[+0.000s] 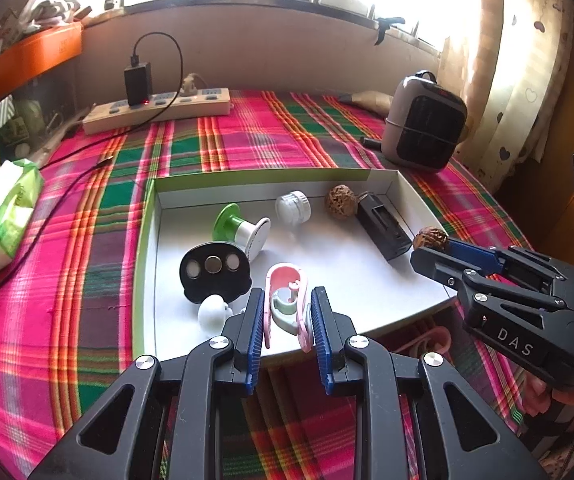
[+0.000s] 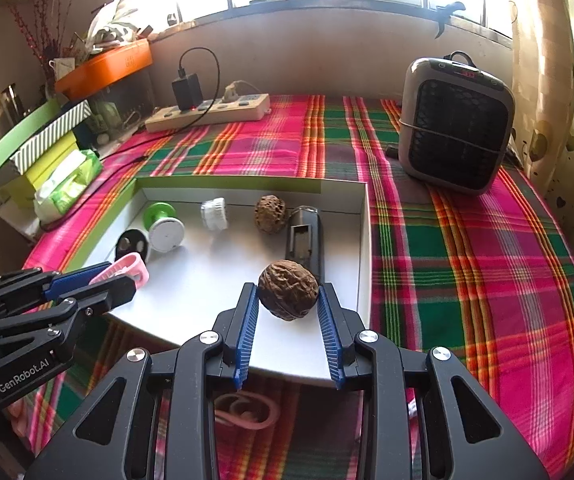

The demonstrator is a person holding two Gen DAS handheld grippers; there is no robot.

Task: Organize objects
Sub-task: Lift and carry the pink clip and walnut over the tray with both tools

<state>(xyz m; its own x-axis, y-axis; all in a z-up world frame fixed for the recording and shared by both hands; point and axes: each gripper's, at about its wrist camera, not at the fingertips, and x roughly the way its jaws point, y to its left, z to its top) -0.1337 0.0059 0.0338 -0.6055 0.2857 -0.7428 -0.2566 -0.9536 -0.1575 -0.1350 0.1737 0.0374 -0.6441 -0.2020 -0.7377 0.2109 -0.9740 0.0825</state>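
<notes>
The tabletop (image 2: 467, 264), covered in a pink-and-green plaid cloth, is carrying a shallow white tray (image 1: 415, 204) with a green rim, and both hands are reaching over the tray's near edge. Inside it are lying a black disc with three round insets (image 1: 214, 267), a green-and-white spool (image 1: 243, 228), a long black case (image 1: 381, 224) running from the far right corner toward the near edge, a small clear jar (image 1: 294, 208) and a walnut (image 1: 341, 201) at the back. The left gripper (image 1: 287, 322) is pinching a pink clip (image 1: 289, 300) between its blue pads, jaws drawn close on it, the clip's long axis pointing straight ahead along the fingers and hanging over the tray's near middle, just right of the black disc. The right gripper (image 2: 289, 316) is pinching a second walnut (image 2: 288, 295), jaws held a little apart by its width, over the tray's near right part; the black case is lying directly ahead of it, lengthwise along the fingers, its near end hidden behind this walnut, so free floor is lying to the left of the case, between the two grippers. By my reading, both things are being carried in for release, and the right hand is needing to set down short of or left of the case. Another pink clip (image 2: 247, 410) is waiting on the cloth below the right gripper, nearer that hand.
</notes>
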